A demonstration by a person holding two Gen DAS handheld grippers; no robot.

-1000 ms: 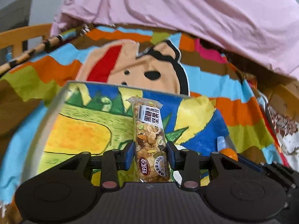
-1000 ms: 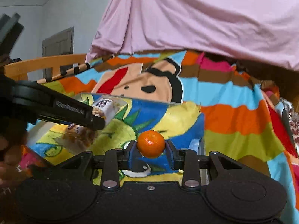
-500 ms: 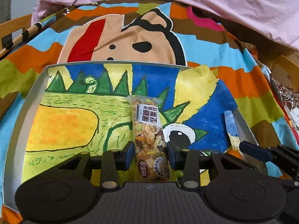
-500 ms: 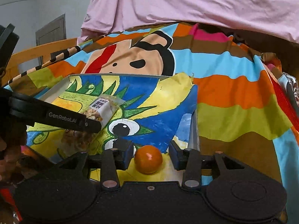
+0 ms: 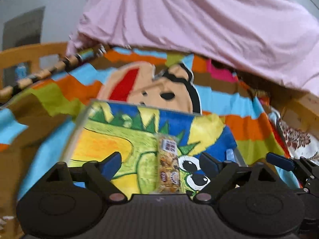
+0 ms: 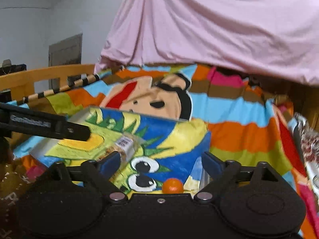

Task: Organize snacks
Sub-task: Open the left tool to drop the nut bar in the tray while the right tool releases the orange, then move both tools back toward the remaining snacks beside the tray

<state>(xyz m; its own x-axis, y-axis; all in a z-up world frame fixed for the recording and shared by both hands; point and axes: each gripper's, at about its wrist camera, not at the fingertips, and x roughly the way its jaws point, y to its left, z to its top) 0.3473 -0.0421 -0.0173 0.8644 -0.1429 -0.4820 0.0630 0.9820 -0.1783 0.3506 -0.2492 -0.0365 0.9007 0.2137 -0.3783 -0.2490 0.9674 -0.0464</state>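
My left gripper [image 5: 160,163] is spread wide, holding nothing. The nut bar [image 5: 168,163] lies flat on the tray [image 5: 79,119], lengthwise between the two fingers and touching neither, over the green dinosaur drawing on the tray's bottom.

My right gripper [image 6: 161,162] is likewise spread wide and holds nothing. The tangerine [image 6: 172,186] rests on the tray near its right wall, between the fingers but clear of both. In the right wrist view the nut bar [image 6: 124,146] sits just behind the left finger. The tray sits on a striped cartoon blanket [image 6: 239,123]; pink cloth [image 6: 219,25] hangs behind.
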